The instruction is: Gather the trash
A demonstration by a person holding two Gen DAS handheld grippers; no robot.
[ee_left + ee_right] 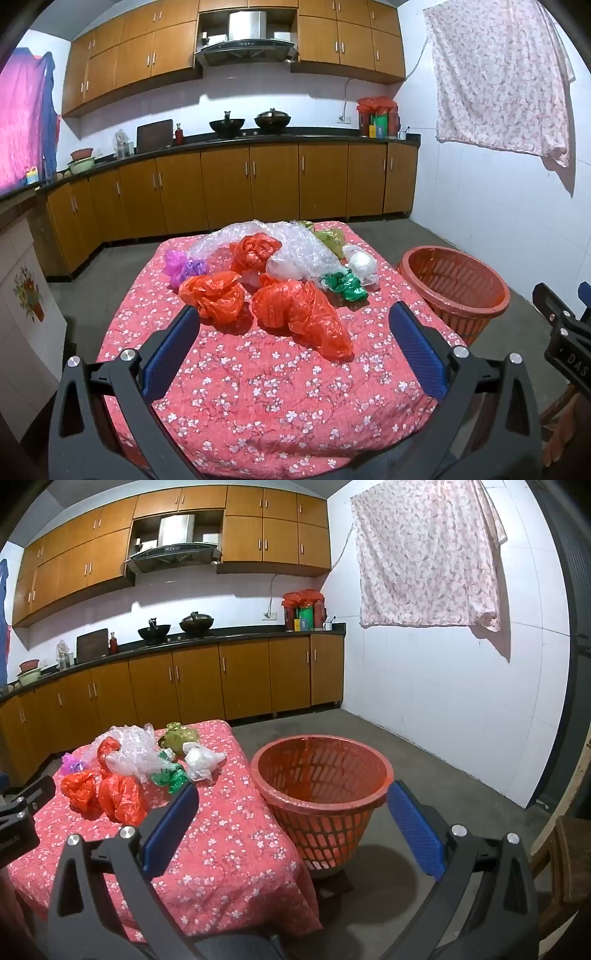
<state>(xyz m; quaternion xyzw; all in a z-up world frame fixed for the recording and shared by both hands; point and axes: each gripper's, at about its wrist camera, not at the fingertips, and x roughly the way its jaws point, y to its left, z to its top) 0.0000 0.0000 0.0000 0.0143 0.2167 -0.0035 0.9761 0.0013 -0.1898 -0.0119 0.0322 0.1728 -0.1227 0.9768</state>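
Note:
A heap of crumpled plastic bags lies on a table under a red floral cloth [258, 373]: two orange bags [216, 297] [306, 314] in front, another orange one [255, 251], a purple one [181, 266], clear bubble wrap [299, 254], a green bag [345, 286], a white one [362, 266] and an olive one [328, 236]. My left gripper [295, 321] hovers open above the cloth just short of the front orange bags, holding nothing. My right gripper [295, 801] stands open in front of the red lattice basket [321, 775] on the floor to the table's right. The basket holds nothing that I can see.
Wooden kitchen cabinets [229, 184] and a dark counter with two woks run along the back and left. A floral sheet [498, 77] hangs on the white right wall. Grey floor [424, 746] surrounds the basket. A wooden chair [565, 856] stands at the far right.

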